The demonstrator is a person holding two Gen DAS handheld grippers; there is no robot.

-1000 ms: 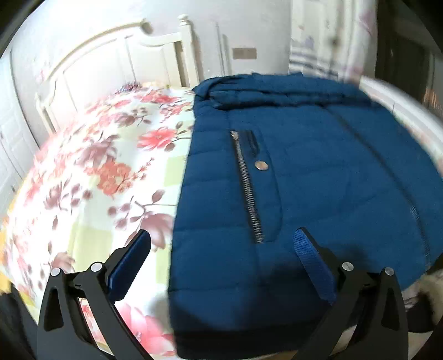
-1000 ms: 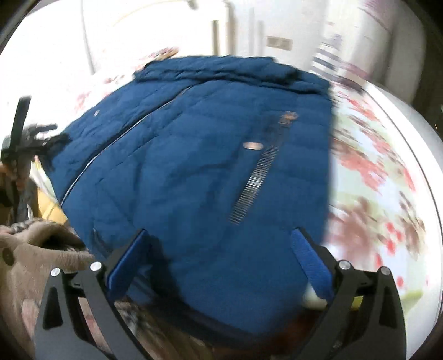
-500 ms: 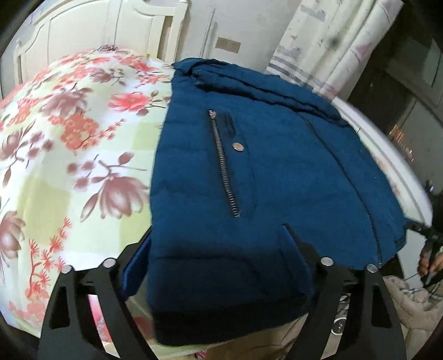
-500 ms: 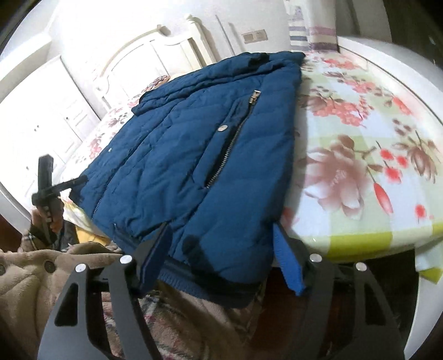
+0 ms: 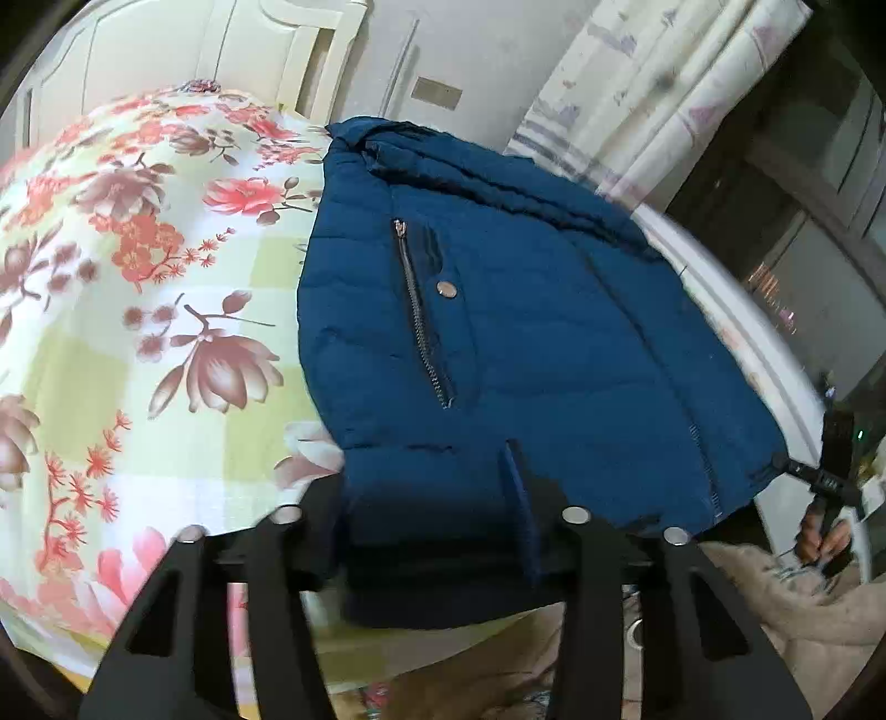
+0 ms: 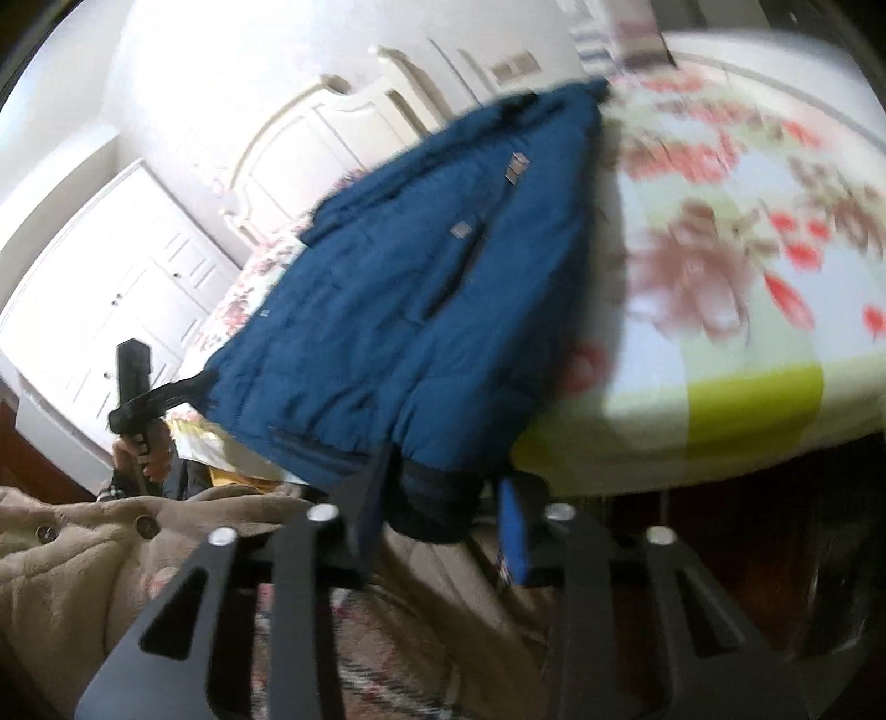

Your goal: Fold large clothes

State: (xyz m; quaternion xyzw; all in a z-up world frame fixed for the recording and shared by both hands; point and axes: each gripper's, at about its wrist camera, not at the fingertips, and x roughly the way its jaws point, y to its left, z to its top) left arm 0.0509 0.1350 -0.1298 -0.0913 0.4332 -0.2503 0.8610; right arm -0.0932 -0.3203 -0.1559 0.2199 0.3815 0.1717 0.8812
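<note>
A blue quilted jacket (image 5: 531,332) lies on the floral bed, zipped pocket up, its dark hem hanging over the near edge. It also shows in the right wrist view (image 6: 421,310). My left gripper (image 5: 426,515) has closed on the hem at its left corner, with fabric between the blue pads. My right gripper (image 6: 443,498) has closed on the hem's other corner, with the dark band bunched between its fingers. Each gripper also appears small in the other's view: the right (image 5: 830,476), the left (image 6: 138,399).
The floral bedsheet (image 5: 138,310) covers the bed left of the jacket. A white headboard (image 5: 232,50) and a curtain (image 5: 637,99) stand behind. A white wardrobe (image 6: 111,299) is at the left. The person's beige fleece coat (image 6: 72,559) is below.
Both grippers have moved down to the jacket's hem and narrowed from wide open onto its two corners. The right view swung and is blurred.
</note>
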